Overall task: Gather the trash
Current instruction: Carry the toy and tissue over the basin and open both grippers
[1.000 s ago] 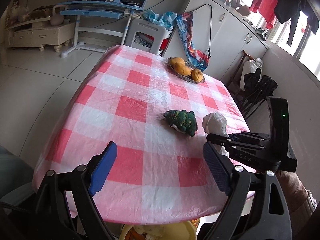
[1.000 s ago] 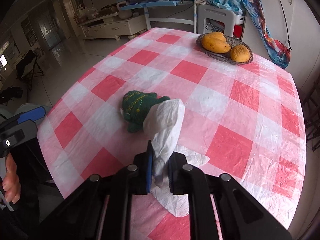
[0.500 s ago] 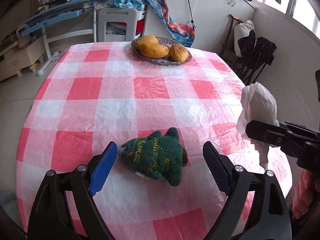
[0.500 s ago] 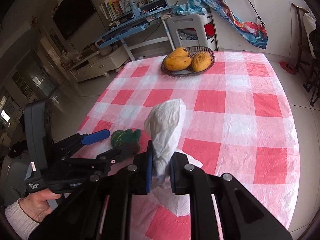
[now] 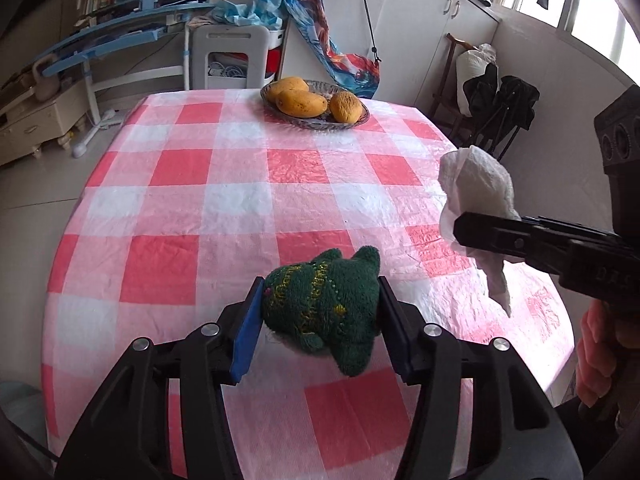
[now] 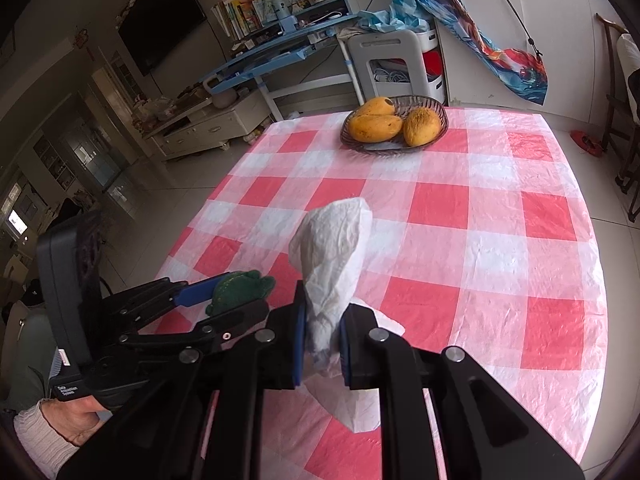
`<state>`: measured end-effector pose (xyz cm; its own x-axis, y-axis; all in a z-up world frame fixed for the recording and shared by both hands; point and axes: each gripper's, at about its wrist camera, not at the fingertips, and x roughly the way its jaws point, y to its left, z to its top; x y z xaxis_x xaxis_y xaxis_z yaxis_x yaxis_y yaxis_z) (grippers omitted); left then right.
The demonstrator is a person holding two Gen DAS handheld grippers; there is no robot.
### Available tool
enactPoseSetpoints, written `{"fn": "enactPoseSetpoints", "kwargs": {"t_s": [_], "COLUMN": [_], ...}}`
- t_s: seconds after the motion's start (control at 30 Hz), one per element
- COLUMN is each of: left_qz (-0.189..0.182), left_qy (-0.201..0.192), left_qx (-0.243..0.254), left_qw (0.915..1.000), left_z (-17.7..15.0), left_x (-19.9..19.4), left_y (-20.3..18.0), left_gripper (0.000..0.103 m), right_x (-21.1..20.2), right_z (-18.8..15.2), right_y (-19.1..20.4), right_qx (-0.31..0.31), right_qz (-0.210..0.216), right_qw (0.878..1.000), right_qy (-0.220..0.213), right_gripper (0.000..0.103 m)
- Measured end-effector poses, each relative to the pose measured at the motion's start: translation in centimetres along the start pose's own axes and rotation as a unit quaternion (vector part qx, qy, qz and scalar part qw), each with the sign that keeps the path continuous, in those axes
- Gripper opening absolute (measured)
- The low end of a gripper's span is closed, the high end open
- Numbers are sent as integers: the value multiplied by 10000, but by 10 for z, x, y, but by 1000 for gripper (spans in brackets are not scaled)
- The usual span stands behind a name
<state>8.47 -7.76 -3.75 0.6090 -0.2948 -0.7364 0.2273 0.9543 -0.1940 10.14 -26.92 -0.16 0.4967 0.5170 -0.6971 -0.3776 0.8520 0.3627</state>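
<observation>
A dark green plush toy (image 5: 324, 308) lies on the red-and-white checked tablecloth (image 5: 200, 216) near the front edge. My left gripper (image 5: 320, 286) straddles it, its jaws closing, and both blue pads touch the toy's sides. In the right wrist view the same toy (image 6: 240, 286) shows between the left gripper's (image 6: 228, 300) fingers. My right gripper (image 6: 324, 312) is shut on a crumpled white tissue (image 6: 332, 240), held up above the table. From the left wrist view the tissue (image 5: 476, 184) hangs off the right gripper (image 5: 464, 232) at the right.
A woven basket (image 5: 354, 122) with three mangoes stands at the table's far end. Behind it are a white stool (image 5: 232, 56) and a blue desk (image 5: 120, 36). A black folding chair (image 5: 500, 108) stands to the right of the table.
The left gripper moved forward over the green plush toy and its jaws came in from wide open to the toy's sides. The right gripper stayed lifted with the tissue.
</observation>
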Motion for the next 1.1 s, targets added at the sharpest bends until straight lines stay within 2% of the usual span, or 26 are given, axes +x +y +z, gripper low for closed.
{"fn": "enactPoseSetpoints", "kwargs": {"t_s": [0.17, 0.33, 0.7, 0.83, 0.9, 1.07, 1.1], "left_qz": [108, 302, 463, 433, 418, 285, 253], "left_qy": [-182, -322, -600, -555, -487, -157, -78], "left_qx": [-187, -214, -187, -210, -220, -312, -328], "left_qw": [9996, 9988, 9969, 9973, 9977, 9990, 9991], "left_z": [-25, -46, -78, -89, -96, -122, -127], "left_x": [-46, -84, -140, -146, -147, -143, -141], "left_y": [9, 15, 18, 17, 16, 10, 7], "left_gripper": [52, 52, 52, 53, 53, 53, 53], "right_x": [-4, -19, -46, -41, -34, -10, -9], "right_z": [-8, -34, -87, -109, -124, -169, -173], "right_y": [18, 39, 70, 82, 91, 104, 104], "right_qx": [-202, -202, -58, -106, -208, -371, -360], "right_qz": [158, 450, 677, 728, 719, 332, 205], "right_qw": [9997, 9986, 9971, 9973, 9965, 9897, 9888], "right_qy": [10, -179, -335, 27, 366, 1341, 1431], "right_gripper": [16, 16, 16, 16, 16, 16, 29]}}
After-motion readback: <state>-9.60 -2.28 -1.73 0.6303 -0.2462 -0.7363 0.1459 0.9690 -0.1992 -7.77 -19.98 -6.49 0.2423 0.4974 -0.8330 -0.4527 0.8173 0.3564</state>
